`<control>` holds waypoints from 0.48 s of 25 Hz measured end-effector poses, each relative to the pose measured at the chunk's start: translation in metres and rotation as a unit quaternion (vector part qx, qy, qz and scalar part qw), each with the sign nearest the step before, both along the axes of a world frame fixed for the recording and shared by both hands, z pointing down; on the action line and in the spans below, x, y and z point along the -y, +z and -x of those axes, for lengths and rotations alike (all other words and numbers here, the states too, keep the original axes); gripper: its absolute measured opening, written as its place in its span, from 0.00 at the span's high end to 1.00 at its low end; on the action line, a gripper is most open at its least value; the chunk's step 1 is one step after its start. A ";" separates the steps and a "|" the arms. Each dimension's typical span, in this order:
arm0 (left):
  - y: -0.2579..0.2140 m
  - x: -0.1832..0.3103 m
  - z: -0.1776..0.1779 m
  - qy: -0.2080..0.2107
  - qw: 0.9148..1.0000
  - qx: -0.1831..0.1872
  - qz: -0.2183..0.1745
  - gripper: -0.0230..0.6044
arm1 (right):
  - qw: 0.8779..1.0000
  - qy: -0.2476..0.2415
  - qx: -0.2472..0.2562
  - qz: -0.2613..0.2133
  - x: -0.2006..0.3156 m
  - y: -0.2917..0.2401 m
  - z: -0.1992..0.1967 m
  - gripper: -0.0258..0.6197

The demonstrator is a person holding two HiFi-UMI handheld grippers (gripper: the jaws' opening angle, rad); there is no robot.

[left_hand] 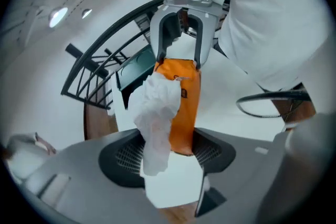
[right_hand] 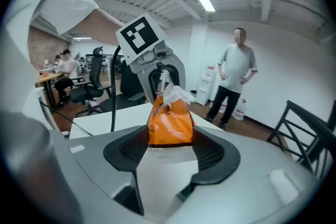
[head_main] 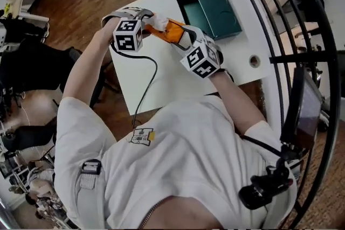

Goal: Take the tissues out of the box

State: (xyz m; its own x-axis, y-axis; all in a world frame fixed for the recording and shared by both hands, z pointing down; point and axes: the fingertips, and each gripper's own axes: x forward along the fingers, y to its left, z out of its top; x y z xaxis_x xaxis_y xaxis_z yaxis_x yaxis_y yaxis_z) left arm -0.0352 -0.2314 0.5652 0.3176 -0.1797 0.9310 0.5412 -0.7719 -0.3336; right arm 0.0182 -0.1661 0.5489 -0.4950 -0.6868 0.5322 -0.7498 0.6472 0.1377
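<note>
An orange tissue pack [head_main: 171,31] hangs in the air over the white table [head_main: 161,81], held between both grippers. My right gripper [head_main: 181,36] is shut on one end; in the right gripper view its pads [right_hand: 135,150] press on the pack [right_hand: 169,123] from both sides. A crumpled white tissue [head_main: 157,21] sticks out of the other end. My left gripper [head_main: 151,23] is shut there on the tissue [left_hand: 157,113], with the pack's end [left_hand: 185,107] also between its jaws. Each gripper shows in the other's view: the right gripper [left_hand: 178,63], the left gripper [right_hand: 165,84].
A dark green box [head_main: 220,11] and its open tray [head_main: 191,14] lie at the table's far side. A black cable [head_main: 149,81] crosses the table. Black railings [head_main: 302,56] stand at the right. A person [right_hand: 234,78] stands farther off, near office chairs [right_hand: 89,86].
</note>
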 end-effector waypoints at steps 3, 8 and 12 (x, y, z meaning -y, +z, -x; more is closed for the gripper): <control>0.024 -0.042 0.060 -0.098 0.994 -0.006 0.042 0.54 | 0.993 -0.115 0.005 0.021 -0.031 0.016 0.048 0.56; 0.061 -0.122 0.128 -0.266 0.954 -0.033 0.137 0.54 | 0.957 -0.282 -0.033 0.062 -0.081 0.038 0.102 0.57; 0.075 -0.139 0.130 -0.336 0.929 -0.056 0.147 0.54 | 0.926 -0.355 -0.108 0.075 -0.088 0.066 0.105 0.60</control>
State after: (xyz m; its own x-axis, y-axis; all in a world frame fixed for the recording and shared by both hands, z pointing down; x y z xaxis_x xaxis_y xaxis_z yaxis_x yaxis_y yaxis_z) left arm -0.1653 -0.0921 0.6405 0.3238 -0.1149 0.9391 -0.1209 -0.9895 -0.0794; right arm -0.0871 -0.0783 0.6149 -0.6638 -0.1400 0.7347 -0.0935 0.9901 0.1043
